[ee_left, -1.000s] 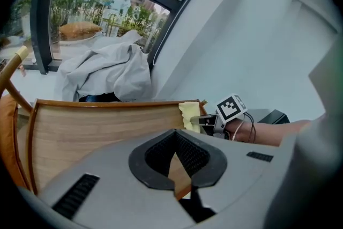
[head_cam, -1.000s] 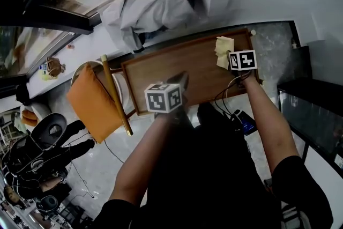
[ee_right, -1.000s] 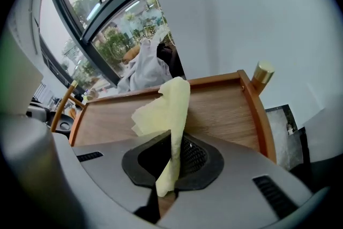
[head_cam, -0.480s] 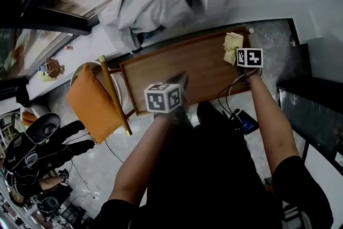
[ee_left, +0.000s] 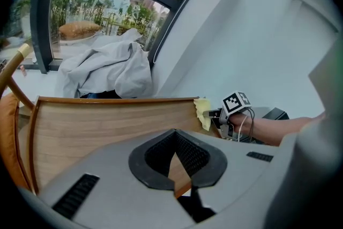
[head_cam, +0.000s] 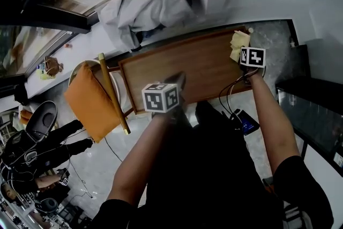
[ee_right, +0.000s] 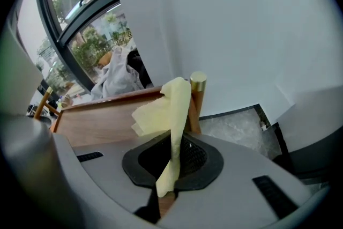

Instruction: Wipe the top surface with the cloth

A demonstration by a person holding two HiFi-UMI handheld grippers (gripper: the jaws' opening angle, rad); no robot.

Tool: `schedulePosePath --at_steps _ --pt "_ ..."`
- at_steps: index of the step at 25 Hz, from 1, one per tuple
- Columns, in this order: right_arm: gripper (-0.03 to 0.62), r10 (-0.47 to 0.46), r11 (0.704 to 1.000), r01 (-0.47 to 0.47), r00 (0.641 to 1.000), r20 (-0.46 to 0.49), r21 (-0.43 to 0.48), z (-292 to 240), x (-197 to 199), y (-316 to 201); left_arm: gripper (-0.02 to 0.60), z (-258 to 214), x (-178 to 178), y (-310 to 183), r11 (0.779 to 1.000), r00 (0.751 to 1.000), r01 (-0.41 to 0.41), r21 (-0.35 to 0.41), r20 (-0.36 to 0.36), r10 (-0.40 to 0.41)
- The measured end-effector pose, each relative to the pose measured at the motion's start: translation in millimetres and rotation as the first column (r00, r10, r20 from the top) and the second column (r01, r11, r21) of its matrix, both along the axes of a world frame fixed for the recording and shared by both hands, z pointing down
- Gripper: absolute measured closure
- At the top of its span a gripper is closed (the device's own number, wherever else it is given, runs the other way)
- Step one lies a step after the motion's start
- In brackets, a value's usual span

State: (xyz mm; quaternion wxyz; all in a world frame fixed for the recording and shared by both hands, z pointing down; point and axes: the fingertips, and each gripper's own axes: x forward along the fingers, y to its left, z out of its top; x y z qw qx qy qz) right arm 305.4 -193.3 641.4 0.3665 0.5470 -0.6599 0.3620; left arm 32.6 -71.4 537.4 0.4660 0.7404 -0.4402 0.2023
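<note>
The brown wooden tabletop (head_cam: 182,67) runs across the middle of the head view. My right gripper (head_cam: 244,50) is at its far right corner, shut on a pale yellow cloth (head_cam: 238,41). The right gripper view shows the cloth (ee_right: 163,110) standing up out of the shut jaws (ee_right: 170,169), in front of the brass-capped corner post (ee_right: 198,80). My left gripper (head_cam: 179,83) hovers over the table's near edge. Its jaws (ee_left: 179,169) are shut with nothing in them, over the wood (ee_left: 96,126). In the left gripper view, the cloth (ee_left: 202,112) hangs at the table's right end.
A chair with an orange cushion (head_cam: 91,102) stands left of the table. A grey garment (head_cam: 150,2) is heaped on the window ledge behind it. A white wall rises beyond the right corner. A black cabinet (head_cam: 316,110), cables and a phone (head_cam: 245,122) are at the right.
My right gripper has carried the cloth along the table to the right and away, up to the far right corner. The left gripper has hardly moved.
</note>
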Motion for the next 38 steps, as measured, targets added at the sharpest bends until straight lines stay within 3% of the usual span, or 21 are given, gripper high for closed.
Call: schedulePosePath --at_steps 4,9,15,25,31,38 --pt "0.562 0.032 0.999 -0.032 0.999 -0.034 0.021 -6 8 2 0.572 -2 -3 1 1.000 1.000 0.006 0.010 -0.008 -0.006" --pt "0.562 0.025 0.998 -0.026 0.999 0.024 0.063 -27 -17 8 0.572 -6 -13 3 0.999 0.999 0.033 0.028 -0.022 -0.032" --pt "0.562 -0.114 0.990 0.100 0.984 0.140 0.102 -54 -122 17 0.574 -18 -64 5 0.985 0.986 0.163 0.048 -0.051 -0.161" --pt "0.562 -0.342 0.940 0.325 0.899 0.275 0.104 -71 -320 65 0.572 -40 -176 53 0.949 0.952 0.306 0.078 -0.038 -0.304" --pt "0.562 -0.429 0.899 0.430 0.830 0.355 0.080 -63 -414 104 0.572 -50 -227 78 0.936 0.939 0.342 0.078 -0.051 -0.339" --pt "0.562 -0.468 0.863 0.504 0.785 0.406 0.019 -42 -491 144 0.572 -48 -259 102 0.946 0.949 0.315 0.073 -0.053 -0.312"
